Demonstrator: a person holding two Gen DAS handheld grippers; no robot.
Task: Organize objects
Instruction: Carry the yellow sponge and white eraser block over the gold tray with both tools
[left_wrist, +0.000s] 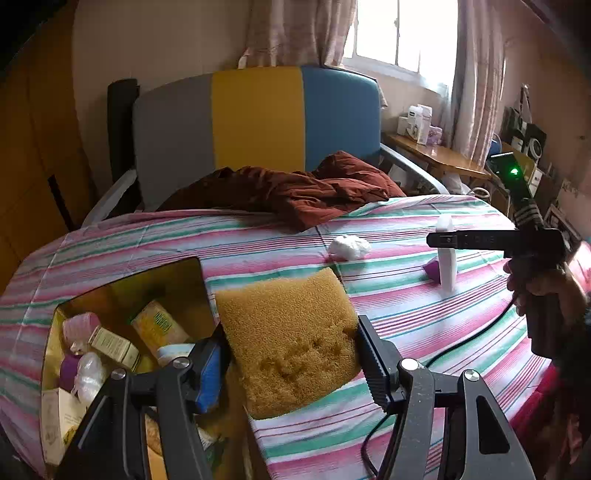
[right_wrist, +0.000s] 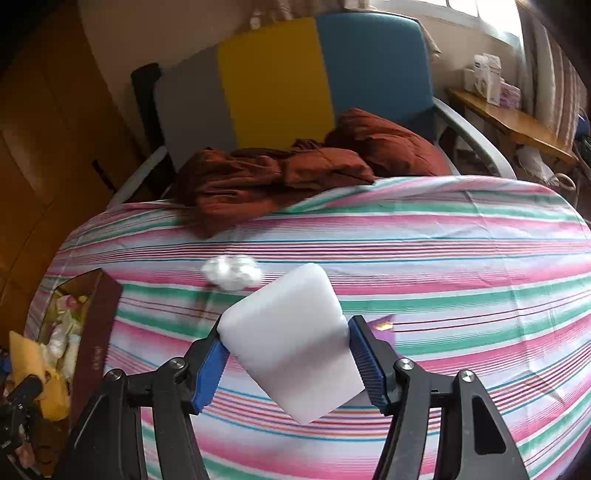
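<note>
Left wrist view: the left gripper (left_wrist: 291, 354) is clamped on a yellow sponge (left_wrist: 288, 339) just beside the open box (left_wrist: 195, 280) of small items; dropping it in looks next, needing a shift left. Right wrist view: the right gripper (right_wrist: 284, 354) pinches a white block (right_wrist: 291, 339) above the striped sheet (right_wrist: 443, 258), well apart from the box. A cotton wad (right_wrist: 231, 273) remains; a brown cloth (right_wrist: 280, 173) lies by the chair (right_wrist: 280, 77).

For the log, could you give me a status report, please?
Left claw shut on yellow sponge. Right claw shut on white sponge. Box open, nothing blocking.
</note>
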